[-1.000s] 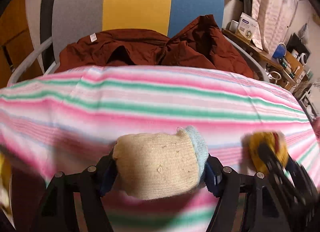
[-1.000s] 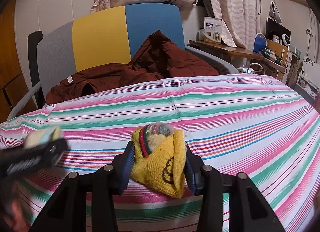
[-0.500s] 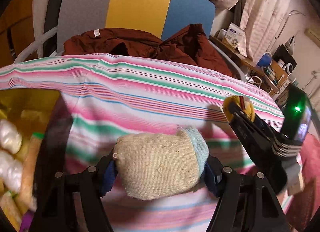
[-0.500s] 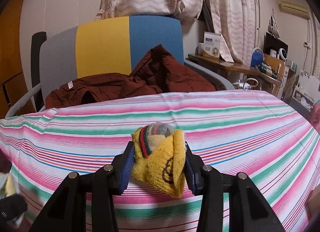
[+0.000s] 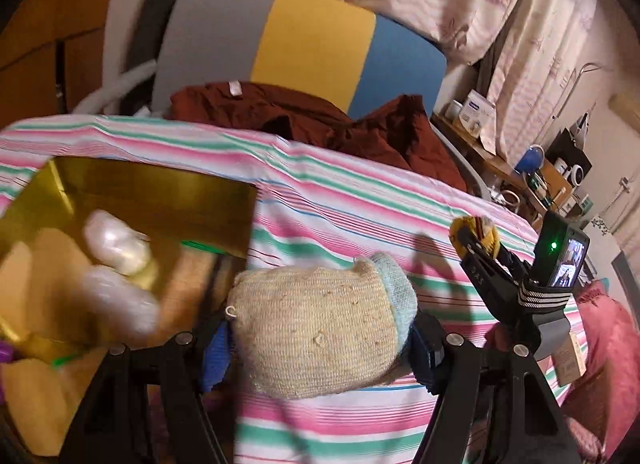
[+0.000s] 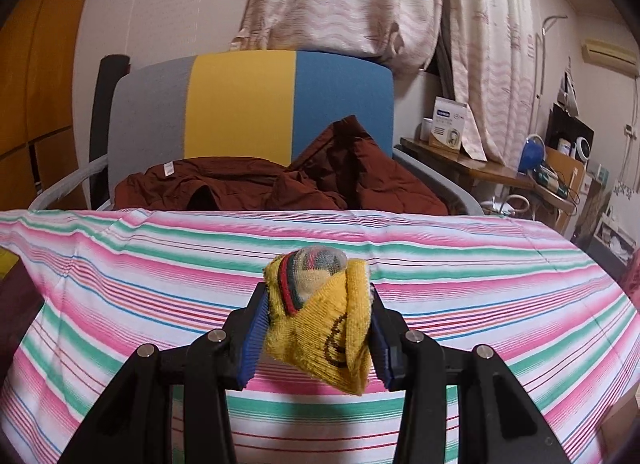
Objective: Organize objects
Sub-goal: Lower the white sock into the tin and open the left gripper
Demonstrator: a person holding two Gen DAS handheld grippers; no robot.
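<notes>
My left gripper point(image 5: 320, 338) is shut on a rolled beige sock bundle point(image 5: 320, 328) with a light blue cuff, held in the air just right of a gold box point(image 5: 152, 191). The box holds several pale rolled bundles point(image 5: 116, 240), blurred. My right gripper point(image 6: 318, 324) is shut on a rolled yellow sock bundle point(image 6: 320, 320) with red and dark stripes, held above the striped cloth point(image 6: 440, 264). In the left wrist view the right gripper point(image 5: 476, 242) shows at the right with the yellow bundle point(image 5: 486, 232) at its tip.
The striped pink, green and white cloth point(image 5: 360, 199) covers the table. Behind it a grey, yellow and blue chair point(image 6: 248, 103) holds a dark red garment point(image 6: 288, 183). A cluttered side table point(image 6: 500, 167) stands at the right. A pink cushion point(image 5: 604, 328) lies at the far right.
My left gripper has swung left with the beige bundle, so the gold box fills more of its view. My right gripper has risen slightly, still holding the yellow bundle.
</notes>
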